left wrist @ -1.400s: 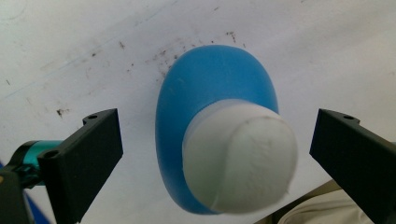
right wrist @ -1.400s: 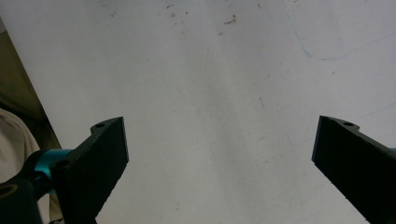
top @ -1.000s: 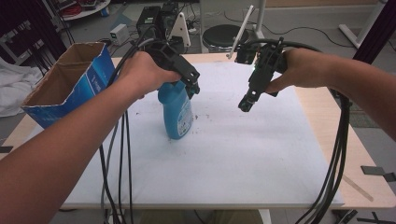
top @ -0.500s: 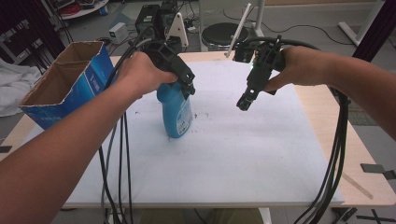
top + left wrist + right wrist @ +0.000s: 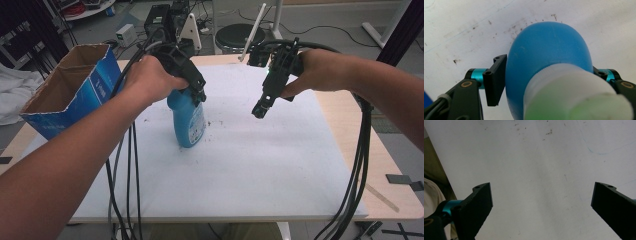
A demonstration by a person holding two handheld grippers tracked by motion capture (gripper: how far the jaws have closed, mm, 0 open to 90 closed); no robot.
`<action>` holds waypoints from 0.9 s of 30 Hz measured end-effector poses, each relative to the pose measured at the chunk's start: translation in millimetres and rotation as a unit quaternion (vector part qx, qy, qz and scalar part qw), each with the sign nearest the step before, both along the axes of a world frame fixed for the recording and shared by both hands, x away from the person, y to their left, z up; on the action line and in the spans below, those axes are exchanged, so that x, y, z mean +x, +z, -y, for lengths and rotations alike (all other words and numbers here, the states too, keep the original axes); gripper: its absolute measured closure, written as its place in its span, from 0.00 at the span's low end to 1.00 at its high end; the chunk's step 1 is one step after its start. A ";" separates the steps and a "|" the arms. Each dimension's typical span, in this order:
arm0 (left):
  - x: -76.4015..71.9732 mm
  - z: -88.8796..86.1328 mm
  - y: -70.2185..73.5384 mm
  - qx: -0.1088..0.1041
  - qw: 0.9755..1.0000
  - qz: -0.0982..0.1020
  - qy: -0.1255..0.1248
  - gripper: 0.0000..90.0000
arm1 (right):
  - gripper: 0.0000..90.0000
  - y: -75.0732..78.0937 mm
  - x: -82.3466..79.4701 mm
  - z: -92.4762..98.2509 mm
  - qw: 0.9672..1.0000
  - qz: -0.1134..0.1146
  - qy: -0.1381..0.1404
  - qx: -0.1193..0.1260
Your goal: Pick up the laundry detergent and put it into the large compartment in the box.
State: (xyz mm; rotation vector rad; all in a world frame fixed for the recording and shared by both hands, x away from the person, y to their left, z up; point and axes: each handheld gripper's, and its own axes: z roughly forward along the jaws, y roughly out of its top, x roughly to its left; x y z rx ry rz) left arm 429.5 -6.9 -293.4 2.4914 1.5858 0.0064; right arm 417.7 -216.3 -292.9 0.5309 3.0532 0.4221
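Observation:
A blue plastic bottle (image 5: 189, 122) with a white cap (image 5: 574, 92) stands upright on the white table cover. My left gripper (image 5: 197, 95) comes down over its top. The jaws have just been closing with the bottle's shoulder (image 5: 544, 50) between them. In the left gripper view the left pad (image 5: 496, 80) lies against the bottle's side, and the other pad is mostly hidden behind the cap. My right gripper (image 5: 261, 107) hangs above the cover to the right of the bottle, tilted downward. Its jaws (image 5: 541, 205) stand wide open with nothing between them.
An open cardboard box with blue sides (image 5: 75, 95) sits at the table's left edge. Dark specks (image 5: 215, 122) dot the white cover (image 5: 250, 170) near the bottle. Cables (image 5: 360, 150) trail off both grippers. A round stool (image 5: 235, 37) and equipment stand beyond the far edge.
The left gripper's jaws have drawn in around the bottle's shoulder. Both hands and the bottle stay where they were.

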 end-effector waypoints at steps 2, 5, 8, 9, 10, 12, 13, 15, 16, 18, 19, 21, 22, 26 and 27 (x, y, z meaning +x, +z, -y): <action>-0.4 0.3 1.0 -0.004 1.000 0.001 -0.004 0.39 | 0.03 0.2 -0.1 -0.3 1.000 0.000 -0.001 0.000; -1.5 1.4 1.5 -0.003 1.000 0.006 -0.002 0.42 | 0.03 0.2 -0.4 -0.7 1.000 0.000 -0.001 0.001; -2.3 0.6 2.0 -0.002 1.000 0.008 -0.006 0.42 | 0.03 0.5 -0.8 -0.8 1.000 0.000 0.000 0.000; -2.7 0.5 2.2 -0.003 1.000 0.008 -0.006 0.42 | 0.03 1.0 -1.5 -0.8 1.000 -0.002 -0.003 -0.001; -2.8 -0.4 3.2 -0.005 1.000 0.007 -0.008 0.42 | 0.03 1.1 -1.7 -0.7 1.000 -0.001 -0.003 0.000; -3.3 -3.0 6.7 -0.011 1.000 0.008 -0.008 0.42 | 0.03 1.4 -1.9 -0.3 1.000 -0.001 -0.005 0.001; -3.6 -4.8 9.9 -0.014 1.000 0.009 -0.008 0.42 | 0.03 1.3 -1.5 0.2 1.000 -0.001 -0.004 0.001; -4.4 -8.8 18.5 -0.020 1.000 0.010 -0.012 0.42 | 0.03 1.4 -1.1 1.1 1.000 0.000 -0.003 0.001; -5.1 -10.6 23.3 -0.021 1.000 0.013 -0.015 0.42 | 0.03 1.3 -0.5 1.4 1.000 0.002 0.000 0.002; -6.7 -15.0 34.3 -0.023 0.999 0.015 -0.022 0.42 | 0.03 2.2 -0.5 2.1 1.000 0.002 -0.004 0.005; -7.5 -17.6 40.3 -0.021 0.999 0.016 -0.029 0.42 | 0.03 2.3 -0.4 2.4 1.000 0.002 -0.004 0.006; -9.7 -23.0 52.1 -0.023 0.999 0.021 -0.033 0.42 | 0.03 2.6 -0.6 2.6 1.000 0.001 -0.005 0.005; -10.5 -26.6 58.1 -0.022 0.999 0.023 -0.039 0.42 | 0.03 2.2 -0.5 2.6 1.000 0.002 -0.003 0.006; -15.0 -42.4 82.2 -0.021 0.998 0.027 -0.049 0.42 | 0.03 2.6 -1.9 1.7 1.000 -0.001 -0.003 0.006; -15.0 -42.4 82.2 -0.021 0.998 0.027 -0.049 0.42 | 0.03 2.6 -1.9 1.7 1.000 -0.001 -0.003 0.006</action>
